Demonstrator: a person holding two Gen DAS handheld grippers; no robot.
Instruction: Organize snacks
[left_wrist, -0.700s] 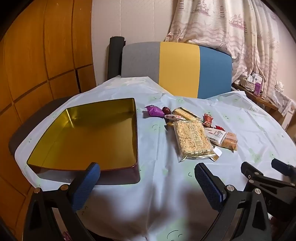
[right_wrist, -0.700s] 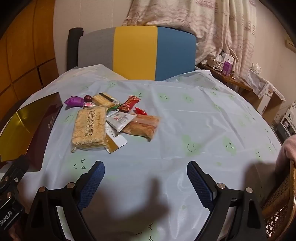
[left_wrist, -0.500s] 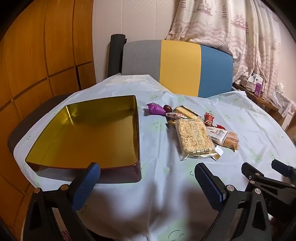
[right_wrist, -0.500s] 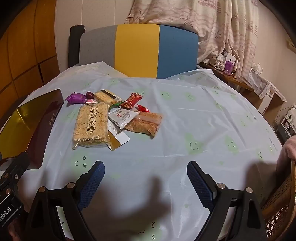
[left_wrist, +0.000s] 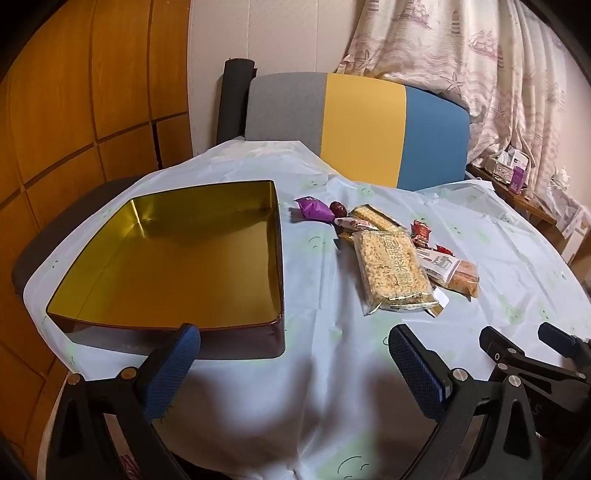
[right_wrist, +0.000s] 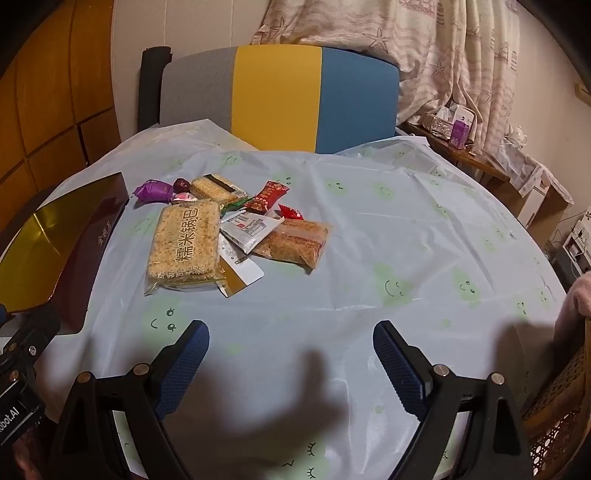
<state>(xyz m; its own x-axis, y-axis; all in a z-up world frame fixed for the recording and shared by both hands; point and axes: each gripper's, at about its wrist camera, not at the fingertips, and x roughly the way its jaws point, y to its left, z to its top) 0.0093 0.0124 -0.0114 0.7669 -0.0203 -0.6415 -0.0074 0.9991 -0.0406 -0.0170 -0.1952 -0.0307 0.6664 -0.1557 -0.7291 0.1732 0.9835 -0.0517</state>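
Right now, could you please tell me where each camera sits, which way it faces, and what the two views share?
Left wrist: on the left gripper, angled down over the table at the empty gold tin; its open jaws and the right gripper show.
Right wrist: on the right gripper, angled down at the snack pile; its open jaws and part of the left gripper show.
Shared: tin, snacks, striped chair.

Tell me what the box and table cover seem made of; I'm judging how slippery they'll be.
Box: looks like metal tin, its glossy gold inside mirroring the light, its outside dark red.
Table cover: seems thin plastic sheet, pale blue with a soft sheen, sharp fold creases and printed green faces.
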